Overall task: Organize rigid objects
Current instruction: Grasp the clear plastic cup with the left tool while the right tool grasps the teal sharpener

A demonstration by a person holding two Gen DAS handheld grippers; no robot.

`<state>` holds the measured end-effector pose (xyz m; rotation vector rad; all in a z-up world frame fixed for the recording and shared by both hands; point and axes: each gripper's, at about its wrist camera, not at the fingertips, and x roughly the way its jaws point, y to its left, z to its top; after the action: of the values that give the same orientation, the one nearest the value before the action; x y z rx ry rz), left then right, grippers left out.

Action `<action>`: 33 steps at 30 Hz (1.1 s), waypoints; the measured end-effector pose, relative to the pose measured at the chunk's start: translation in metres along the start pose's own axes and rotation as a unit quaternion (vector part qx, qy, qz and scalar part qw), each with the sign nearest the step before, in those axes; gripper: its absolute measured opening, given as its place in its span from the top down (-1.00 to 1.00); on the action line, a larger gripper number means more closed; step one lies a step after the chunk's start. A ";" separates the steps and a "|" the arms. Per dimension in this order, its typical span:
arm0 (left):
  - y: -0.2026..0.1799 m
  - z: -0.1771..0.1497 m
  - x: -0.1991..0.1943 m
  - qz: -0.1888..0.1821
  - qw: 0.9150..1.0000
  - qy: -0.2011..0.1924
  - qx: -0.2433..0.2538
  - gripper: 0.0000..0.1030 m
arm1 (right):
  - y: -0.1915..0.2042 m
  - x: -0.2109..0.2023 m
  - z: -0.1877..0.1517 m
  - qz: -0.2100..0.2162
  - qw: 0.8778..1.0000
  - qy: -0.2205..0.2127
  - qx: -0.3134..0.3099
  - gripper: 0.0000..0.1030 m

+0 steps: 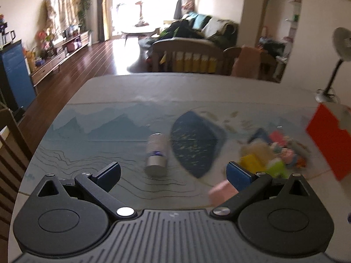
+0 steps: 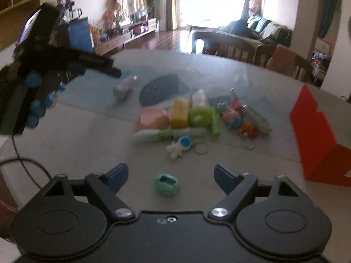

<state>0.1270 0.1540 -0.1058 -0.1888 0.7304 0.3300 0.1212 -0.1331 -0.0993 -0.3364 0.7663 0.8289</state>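
Right wrist view shows the right gripper (image 2: pixel 170 175) spread wide around a blurry, probably teal holder (image 2: pixel 167 184), ready to close; left gripper (image 1: pixel 173 174) hangs open, empty.

1 silver bottle (image 2: pixel 125 87), 1 red box (image 2: pixel 311 140), 1 pink bowl (image 2: pixel 154 118), 1 yellow block (image 2: pixel 180 114), 1 astronaut keychain (image 2: pixel 178 147), 1 teal sharpener (image 2: pixel 167 184)

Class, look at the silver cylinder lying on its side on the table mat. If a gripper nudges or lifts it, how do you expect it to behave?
The silver cylinder lies on its side on the table mat, so a sideways nudge would probably set it rolling. It looks rigid and smooth, perhaps metal, so the fingers might slip unless they close squarely across it. The open left gripper seems wide enough to span it.
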 end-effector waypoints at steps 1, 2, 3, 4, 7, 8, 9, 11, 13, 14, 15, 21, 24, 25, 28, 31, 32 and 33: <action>0.003 0.002 0.009 0.008 1.000 0.006 -0.004 -1.00 | 0.002 0.004 -0.001 0.001 1.000 0.004 -0.004 -0.60; 0.007 0.004 0.017 0.013 1.000 0.011 -0.009 -1.00 | 0.003 0.008 -0.001 0.001 1.000 0.007 -0.008 -0.60; 0.011 0.007 0.026 0.012 1.000 0.019 -0.016 -1.00 | 0.004 0.011 -0.002 0.002 1.000 0.010 -0.010 -0.60; 0.015 0.010 0.037 0.006 0.999 0.033 -0.025 -1.00 | 0.005 0.014 -0.003 0.002 1.000 0.012 -0.011 -0.60; 0.020 0.015 0.059 0.017 0.998 0.046 -0.034 -0.99 | 0.004 0.026 -0.002 -0.001 1.000 0.020 -0.012 -0.59; 0.020 0.016 0.066 0.016 0.998 0.047 -0.031 -0.99 | 0.004 0.030 -0.002 0.000 1.000 0.025 -0.011 -0.58; 0.020 0.016 0.072 0.016 0.998 0.050 -0.029 -0.99 | 0.002 0.035 -0.002 -0.001 1.000 0.029 -0.010 -0.55; 0.020 0.016 0.083 0.029 0.998 0.054 -0.025 -0.99 | 0.001 0.043 -0.004 0.000 0.999 0.039 -0.007 -0.50; 0.023 0.016 0.094 0.037 0.997 0.062 -0.034 -0.99 | 0.002 0.051 -0.005 -0.005 0.999 0.046 -0.011 -0.47; 0.025 0.016 0.100 0.039 0.997 0.062 -0.040 -0.99 | 0.002 0.053 -0.006 -0.009 0.999 0.048 -0.012 -0.47; 0.026 0.016 0.103 0.046 0.996 0.061 -0.045 -0.99 | 0.002 0.056 -0.007 -0.010 0.999 0.051 -0.013 -0.46; 0.030 0.016 0.123 0.053 0.995 0.066 -0.056 -0.88 | -0.002 0.069 -0.012 -0.004 0.998 0.070 -0.001 -0.34; 0.031 0.017 0.129 0.052 0.995 0.071 -0.054 -0.81 | -0.004 0.073 -0.013 -0.001 0.997 0.076 0.008 -0.24; 0.030 0.017 0.131 0.053 0.995 0.071 -0.051 -0.77 | -0.005 0.075 -0.013 -0.001 0.997 0.077 0.009 -0.22; 0.028 0.017 0.134 0.051 0.995 0.077 -0.045 -0.54 | -0.004 0.076 -0.014 0.004 0.997 0.081 0.010 -0.08; 0.026 0.016 0.135 0.048 0.995 0.079 -0.038 -0.40 | -0.003 0.076 -0.013 0.003 0.997 0.081 0.008 0.01; 0.025 0.016 0.136 0.049 0.995 0.080 -0.037 -0.37 | -0.003 0.076 -0.012 0.002 0.997 0.080 0.008 0.03; 0.024 0.015 0.136 0.048 0.995 0.080 -0.036 -0.29 | -0.003 0.076 -0.012 0.001 0.997 0.080 0.008 0.07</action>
<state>0.2224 0.2121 -0.1888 -0.2508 0.8890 0.4361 0.1509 -0.1007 -0.1630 -0.3908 0.9226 0.8025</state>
